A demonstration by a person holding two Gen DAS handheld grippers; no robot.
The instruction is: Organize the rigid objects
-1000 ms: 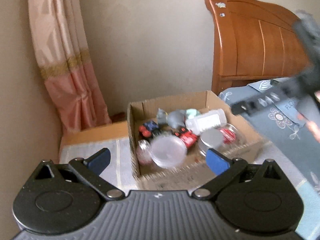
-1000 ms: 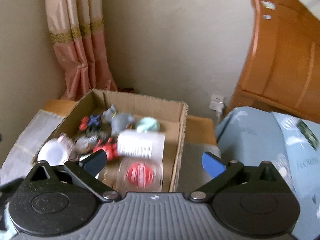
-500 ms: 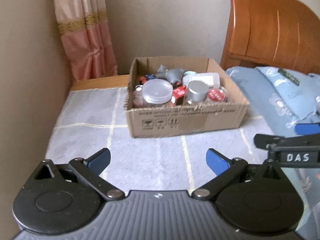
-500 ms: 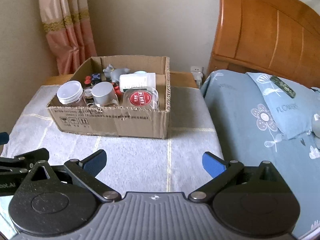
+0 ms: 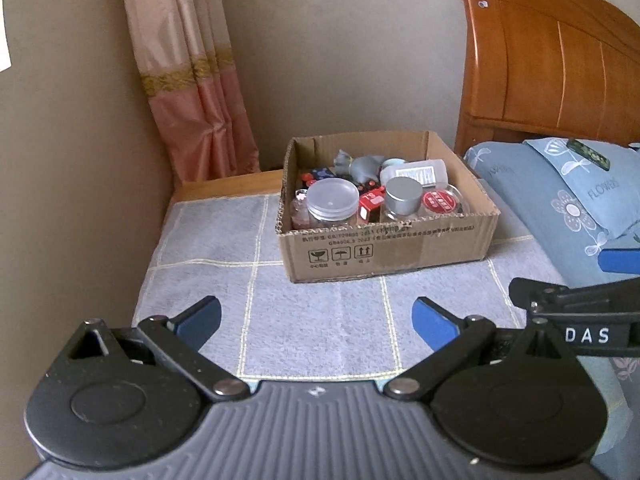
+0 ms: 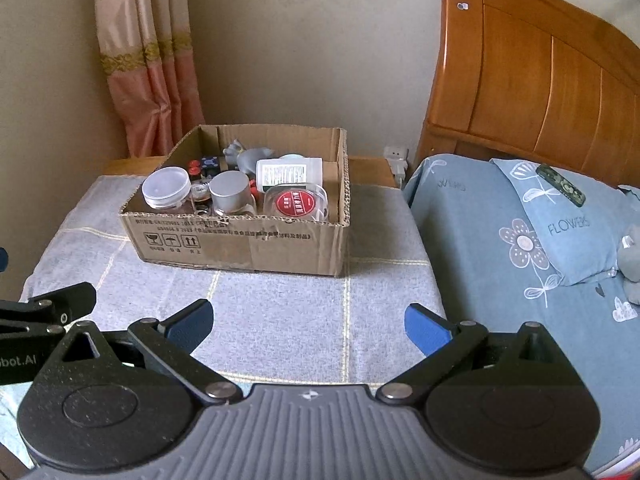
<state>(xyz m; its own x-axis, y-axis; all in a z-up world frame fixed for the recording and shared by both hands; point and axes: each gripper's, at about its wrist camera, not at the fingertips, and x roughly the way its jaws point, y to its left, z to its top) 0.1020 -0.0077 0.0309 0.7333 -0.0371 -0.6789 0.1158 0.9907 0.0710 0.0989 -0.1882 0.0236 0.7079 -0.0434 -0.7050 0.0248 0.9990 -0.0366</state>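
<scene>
Cardboard box (image 5: 384, 252) of rigid objects is seen standing on the towel-covered bench (image 5: 320, 332), straight ahead of both hand-held grippers and apart from them, with bare cloth between. Its long axis runs left to right across both views. Left hand-held gripper (image 5: 316, 320) is seen spread wide and empty; right hand-held gripper (image 6: 308, 320) likewise spread and empty. Neither is clearly nearer; the box sits slightly right of centre for the left one and slightly left of centre for the right one. Along the near wall stand a clear-lidded jar (image 5: 332, 204), a silver-capped jar (image 5: 402, 198) and a red-labelled round container (image 6: 296, 202); a white bottle (image 6: 290, 172) lies on its side behind, long axis across. Handling symbols and small print are noted on the box front, unreadable. "DAS" is read on the right unit in the left view, "bot.AI" on the left unit in the right view, "FLOWERS" on the pillow (image 6: 568, 224).
</scene>
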